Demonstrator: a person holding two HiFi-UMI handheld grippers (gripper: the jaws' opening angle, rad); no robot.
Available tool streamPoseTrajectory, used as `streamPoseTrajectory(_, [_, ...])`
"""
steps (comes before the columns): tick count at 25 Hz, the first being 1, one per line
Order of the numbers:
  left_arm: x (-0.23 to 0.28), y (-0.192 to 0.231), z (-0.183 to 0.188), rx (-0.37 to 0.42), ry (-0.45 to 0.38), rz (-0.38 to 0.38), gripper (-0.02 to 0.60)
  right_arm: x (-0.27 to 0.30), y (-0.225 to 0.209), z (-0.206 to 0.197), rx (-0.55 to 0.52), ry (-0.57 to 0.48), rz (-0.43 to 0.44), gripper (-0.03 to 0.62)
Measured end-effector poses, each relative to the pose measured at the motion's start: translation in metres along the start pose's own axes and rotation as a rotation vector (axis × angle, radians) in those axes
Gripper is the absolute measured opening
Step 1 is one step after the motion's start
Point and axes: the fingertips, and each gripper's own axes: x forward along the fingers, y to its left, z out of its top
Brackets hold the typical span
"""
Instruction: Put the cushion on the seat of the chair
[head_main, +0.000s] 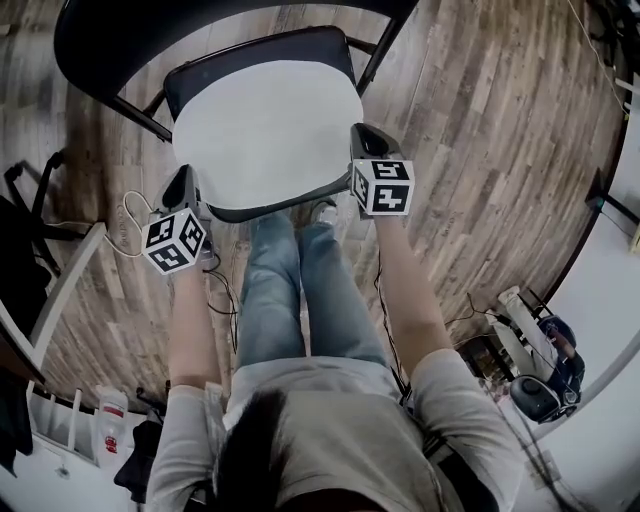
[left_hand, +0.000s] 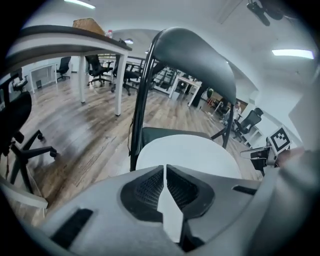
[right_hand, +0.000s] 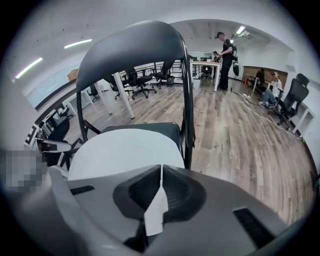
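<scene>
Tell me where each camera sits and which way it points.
Head view: on the person's head, looking steeply down at cushion and chair; forearms, legs, left gripper and right gripper show.
Left gripper view: on the left gripper, facing the chair's backrest; its jaws pinch the cushion.
Right gripper view: likewise on the right gripper.
Shared: cushion and chair.

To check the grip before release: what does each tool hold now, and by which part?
Both hold the white cushion. The left tool pinches its near left edge, the right tool its right edge.
</scene>
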Motion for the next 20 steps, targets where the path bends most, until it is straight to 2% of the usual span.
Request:
streamPoseTrajectory(10, [-0.055, -0.044, 0.024, 0.055, -0.105, -0.016, 0.017, -0.055, 0.045, 0.035, -0.076, -0.133, 0.091, 0.018])
streamPoseTrajectory(20, [-0.133, -0.088, 0.069, 0.101, -0.254, -0.018, 0.017, -0.136, 0.070, 0.071, -0.131, -0.253, 0.149, 0.020])
